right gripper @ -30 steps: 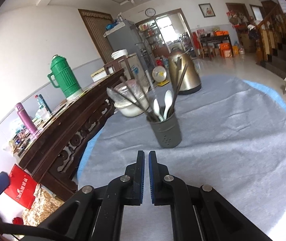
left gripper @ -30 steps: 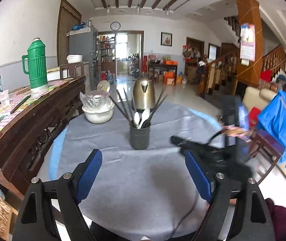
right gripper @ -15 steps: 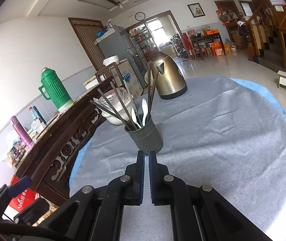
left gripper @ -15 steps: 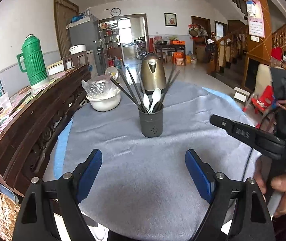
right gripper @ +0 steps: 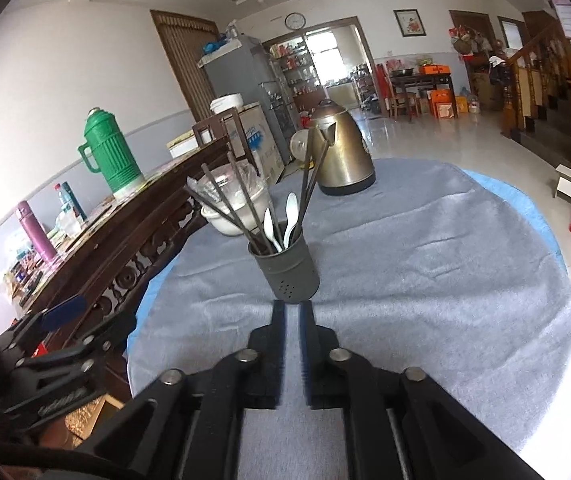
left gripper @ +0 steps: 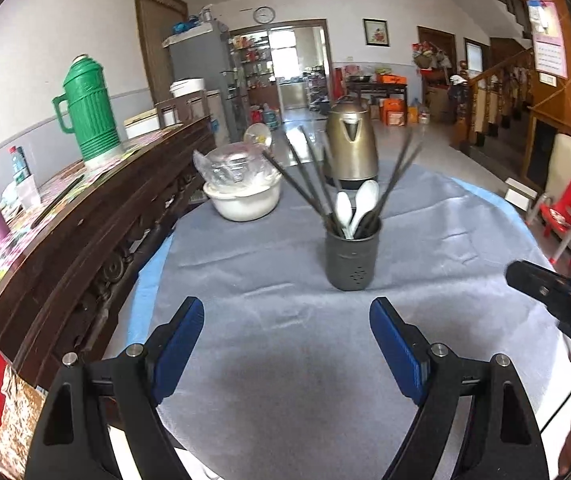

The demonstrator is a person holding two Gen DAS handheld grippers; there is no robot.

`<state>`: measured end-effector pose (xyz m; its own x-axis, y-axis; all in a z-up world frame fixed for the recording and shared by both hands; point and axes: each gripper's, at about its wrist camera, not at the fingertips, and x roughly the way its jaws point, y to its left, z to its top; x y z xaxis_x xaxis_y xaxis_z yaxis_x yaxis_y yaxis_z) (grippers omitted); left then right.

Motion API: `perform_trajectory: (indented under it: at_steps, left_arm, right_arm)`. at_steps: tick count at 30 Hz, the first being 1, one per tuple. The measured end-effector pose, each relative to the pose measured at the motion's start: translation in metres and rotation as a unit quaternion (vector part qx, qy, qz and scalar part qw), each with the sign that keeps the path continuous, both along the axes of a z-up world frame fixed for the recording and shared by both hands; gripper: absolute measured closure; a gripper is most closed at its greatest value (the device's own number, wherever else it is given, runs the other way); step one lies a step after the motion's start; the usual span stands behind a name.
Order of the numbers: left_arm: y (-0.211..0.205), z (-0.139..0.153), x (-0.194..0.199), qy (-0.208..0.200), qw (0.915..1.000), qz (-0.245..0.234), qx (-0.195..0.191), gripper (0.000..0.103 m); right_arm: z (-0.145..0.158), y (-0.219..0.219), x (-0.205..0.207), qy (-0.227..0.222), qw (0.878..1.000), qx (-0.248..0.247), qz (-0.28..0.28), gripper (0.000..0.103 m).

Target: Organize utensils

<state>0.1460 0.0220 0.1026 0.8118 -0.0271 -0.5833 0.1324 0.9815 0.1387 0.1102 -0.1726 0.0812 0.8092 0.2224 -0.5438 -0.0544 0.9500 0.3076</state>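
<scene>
A dark grey utensil holder (left gripper: 351, 258) (right gripper: 286, 269) stands upright in the middle of the grey cloth, holding several dark chopsticks (left gripper: 305, 184) (right gripper: 225, 206) and two white spoons (left gripper: 359, 208) (right gripper: 281, 224). My left gripper (left gripper: 286, 324) is open, blue pads wide apart, short of the holder with nothing between them. My right gripper (right gripper: 292, 312) points at the holder's base; its jaws are opening, a narrow gap shows and nothing is between them. The right gripper's tip (left gripper: 545, 288) also shows at the right of the left wrist view.
A brass kettle (left gripper: 351, 148) and a white bowl with a plastic-wrapped lid (left gripper: 243, 196) stand behind the holder. A dark wooden sideboard (left gripper: 85, 232) with a green thermos (left gripper: 89, 114) runs along the left. The round table's grey cloth (left gripper: 285, 380) has bare room in front.
The left gripper has moved toward the holder, which now looks bigger. The right gripper's pads, pressed together before, now stand slightly apart, and it has shifted a little relative to the holder.
</scene>
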Motion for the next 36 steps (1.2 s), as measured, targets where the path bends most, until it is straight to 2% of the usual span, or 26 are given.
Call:
perform_trajectory:
  at_steps: [1,3,6,15,25,36]
  left_arm:
    - [0.002,-0.001,0.002,-0.001,1.0,0.005,0.003,0.018]
    - [0.007,-0.003,0.003,0.0,0.9999,0.014,0.008,0.018]
    - [0.014,-0.001,0.002,-0.002,0.9998,0.019,0.005,0.018]
    - [0.031,0.011,-0.01,-0.017,0.9995,0.023,-0.015,0.018]
    - [0.04,0.016,-0.019,-0.023,0.9989,0.033,-0.022,0.018]
    - [0.048,0.029,-0.049,-0.038,0.9981,0.038,-0.03,0.018]
  right_arm:
    - [0.001,0.001,-0.001,0.001,1.0,0.0,0.0,0.07]
    - [0.005,0.005,-0.007,-0.007,1.0,0.007,0.005,0.033]
    - [0.015,0.013,-0.016,-0.031,1.0,-0.002,-0.007,0.031]
    - [0.031,0.046,-0.025,-0.027,0.998,-0.052,-0.012,0.031]
    - [0.032,0.048,-0.033,-0.017,0.998,-0.055,-0.006,0.031]
    - [0.037,0.059,-0.056,-0.023,0.998,-0.055,-0.004,0.031]
